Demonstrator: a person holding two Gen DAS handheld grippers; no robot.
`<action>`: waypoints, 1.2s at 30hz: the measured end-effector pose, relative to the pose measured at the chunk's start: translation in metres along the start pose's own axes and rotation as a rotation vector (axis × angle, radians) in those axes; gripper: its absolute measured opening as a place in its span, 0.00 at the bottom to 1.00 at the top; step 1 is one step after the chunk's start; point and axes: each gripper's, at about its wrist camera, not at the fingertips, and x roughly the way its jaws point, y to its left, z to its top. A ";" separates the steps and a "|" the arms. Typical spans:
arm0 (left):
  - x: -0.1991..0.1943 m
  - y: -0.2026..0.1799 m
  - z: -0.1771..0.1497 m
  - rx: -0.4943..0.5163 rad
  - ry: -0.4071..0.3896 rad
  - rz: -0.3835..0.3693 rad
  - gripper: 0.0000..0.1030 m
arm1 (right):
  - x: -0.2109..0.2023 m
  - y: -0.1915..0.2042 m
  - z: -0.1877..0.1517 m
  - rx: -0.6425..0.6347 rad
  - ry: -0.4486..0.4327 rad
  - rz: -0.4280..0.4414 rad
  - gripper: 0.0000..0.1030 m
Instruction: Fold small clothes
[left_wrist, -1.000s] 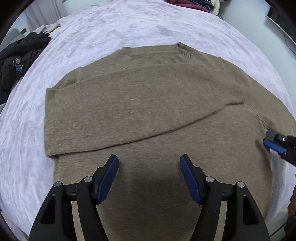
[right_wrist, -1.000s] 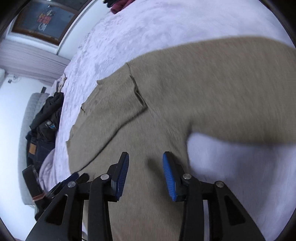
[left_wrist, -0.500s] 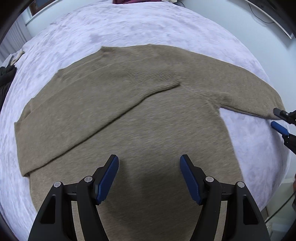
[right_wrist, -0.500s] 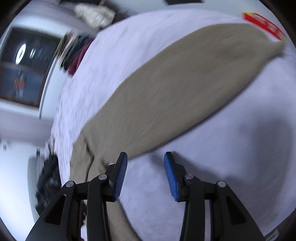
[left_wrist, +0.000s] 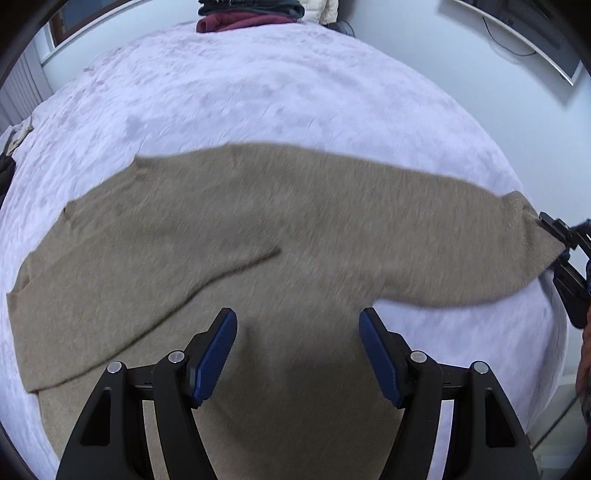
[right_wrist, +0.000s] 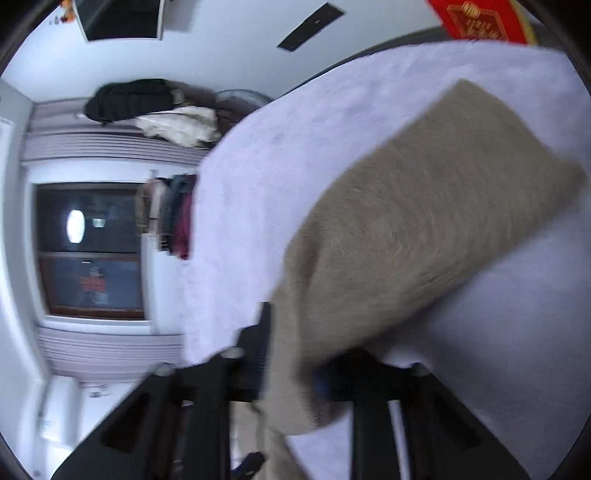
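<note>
A tan knit sweater (left_wrist: 258, 236) lies spread on the lilac bed cover (left_wrist: 258, 88). Its left sleeve is folded across the body. Its right sleeve (left_wrist: 461, 240) stretches out to the right. My left gripper (left_wrist: 297, 350) is open and empty, hovering over the sweater's lower body. My right gripper (left_wrist: 554, 236) is at the sleeve's cuff at the far right. In the right wrist view the sleeve (right_wrist: 406, 240) runs down between the fingers of the right gripper (right_wrist: 291, 373), which looks shut on it; the view is blurred.
A pile of dark and maroon clothes (left_wrist: 251, 14) sits at the far edge of the bed. Dark clothing (left_wrist: 5, 173) lies at the left edge. The bed's right edge (left_wrist: 554, 369) drops off near my right gripper. A window (right_wrist: 88, 251) and hanging clothes (right_wrist: 170, 214) show beyond.
The right gripper moved out along the right sleeve to its cuff and closed on it. The left gripper's view swung to the right over the sweater; it stayed open.
</note>
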 end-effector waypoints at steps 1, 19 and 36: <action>0.004 -0.004 0.008 -0.008 -0.010 -0.001 0.68 | 0.004 0.005 0.000 -0.003 0.009 0.033 0.08; -0.019 0.067 0.004 -0.031 -0.069 0.052 0.68 | 0.099 0.123 -0.059 -0.165 0.246 0.323 0.08; -0.053 0.255 -0.092 -0.343 0.011 0.246 0.68 | 0.302 0.168 -0.363 -0.992 0.745 -0.211 0.12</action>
